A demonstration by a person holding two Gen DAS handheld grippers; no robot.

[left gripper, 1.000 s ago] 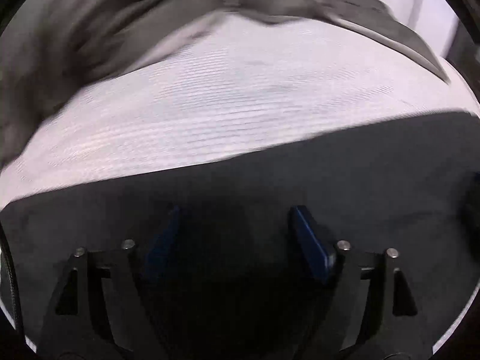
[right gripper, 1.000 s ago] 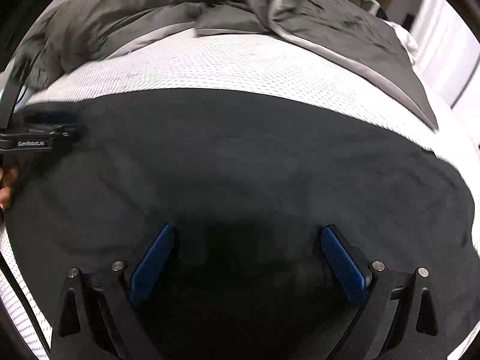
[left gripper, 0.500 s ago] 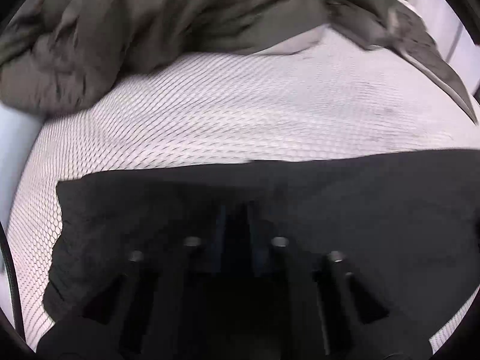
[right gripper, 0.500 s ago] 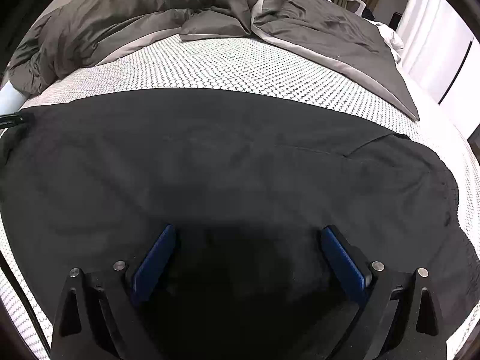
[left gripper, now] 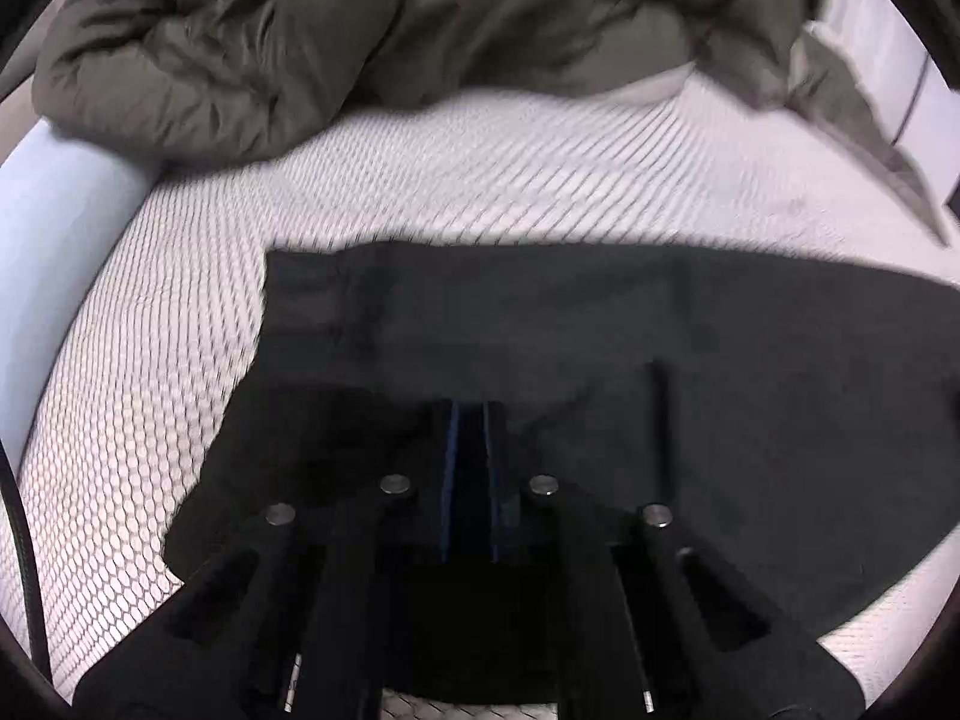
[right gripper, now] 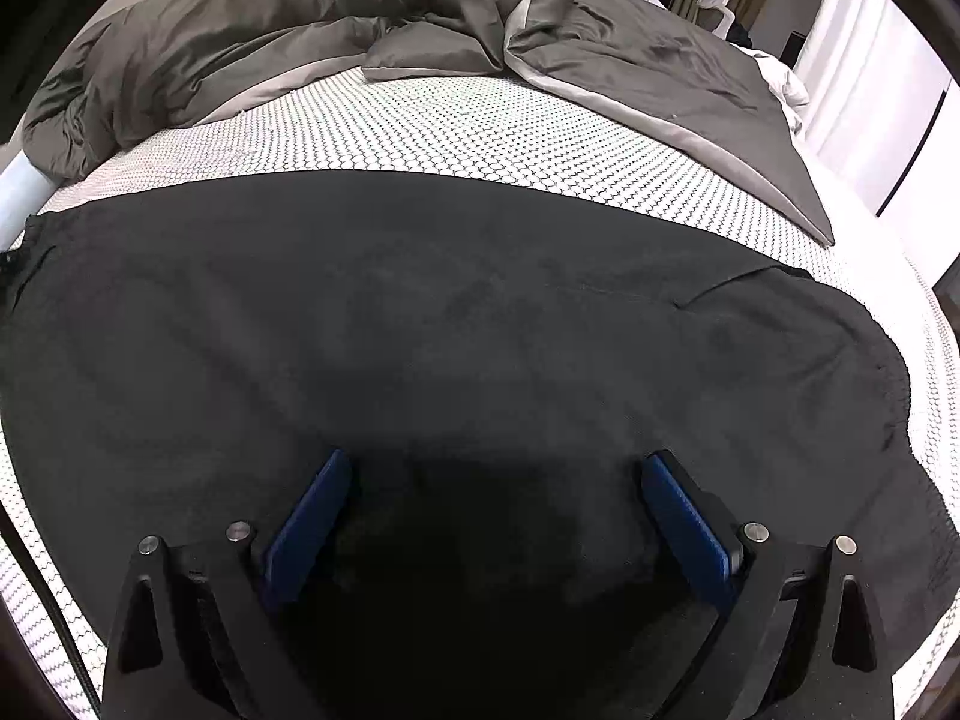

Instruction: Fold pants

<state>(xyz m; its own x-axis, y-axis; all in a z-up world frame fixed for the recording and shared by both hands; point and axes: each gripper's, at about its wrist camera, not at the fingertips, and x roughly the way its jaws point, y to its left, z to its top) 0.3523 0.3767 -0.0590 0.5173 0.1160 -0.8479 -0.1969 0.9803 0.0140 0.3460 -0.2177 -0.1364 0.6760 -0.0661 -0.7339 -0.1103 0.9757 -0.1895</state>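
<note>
1. Where the pants are spread, a white dotted sheet covers the bed, with a grey duvet heaped beyond the far edge of the cloth and well apart from it.
2. The pants are laid lengthwise across the right view, the gathered waistband at the right end; in the left view a leg end is seen with a layer already doubled over near the fingers.
3. The left gripper is drawn almost fully together, its blue pads separated only by a thin dark strip; black cloth appears to be pinched there, though this cannot be confirmed against the dark background.
4. The right gripper is spread wide above the middle of the pants, and nothing is held in it.
5. The cloth is judged light, soft and limp, so sagging and creasing are to be expected when it is lifted.
6. Hold is best taken at hems or the waistband, where doubled seams give firmer purchase, and both layers should be caught together.
</note>
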